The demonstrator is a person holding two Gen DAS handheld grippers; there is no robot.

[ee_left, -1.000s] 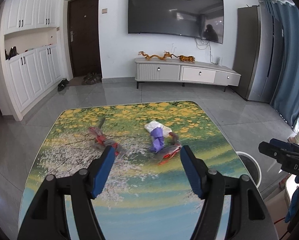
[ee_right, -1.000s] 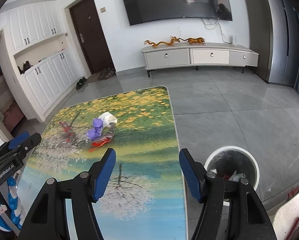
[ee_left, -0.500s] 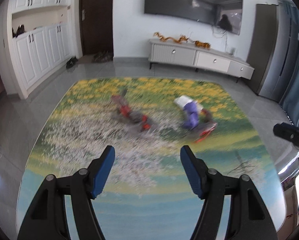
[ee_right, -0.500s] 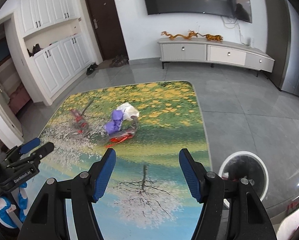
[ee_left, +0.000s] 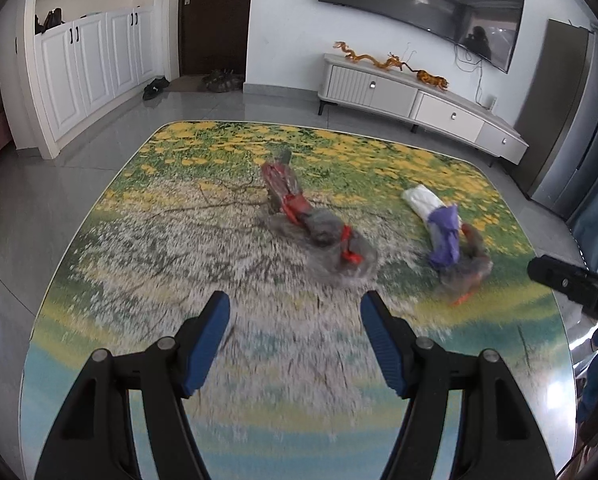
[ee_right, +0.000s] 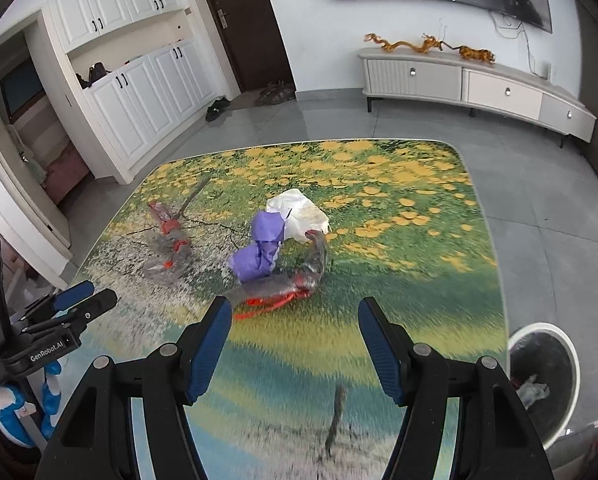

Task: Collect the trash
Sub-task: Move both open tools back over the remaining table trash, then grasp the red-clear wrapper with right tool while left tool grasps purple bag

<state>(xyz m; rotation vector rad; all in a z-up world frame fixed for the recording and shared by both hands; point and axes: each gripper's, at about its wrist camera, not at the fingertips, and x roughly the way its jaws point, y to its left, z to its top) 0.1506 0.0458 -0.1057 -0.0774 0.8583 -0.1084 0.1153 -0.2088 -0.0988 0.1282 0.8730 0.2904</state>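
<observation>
Hovering over the landscape-printed worktop [ee_left: 147, 320], left gripper [ee_left: 295, 312], jaws wide and empty, just short of the crumpled grey-and-red plastic wrapper [ee_left: 319, 232]. Right gripper [ee_right: 295, 318], likewise open and empty, just behind the purple, white and red-trimmed crumpled wrapper pile [ee_right: 283, 248].

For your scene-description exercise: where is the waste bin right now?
The waste bin appears only in the right wrist view, at the lower right, standing on the grey floor beside the right edge of the flower-print table, right of the right gripper.
</observation>
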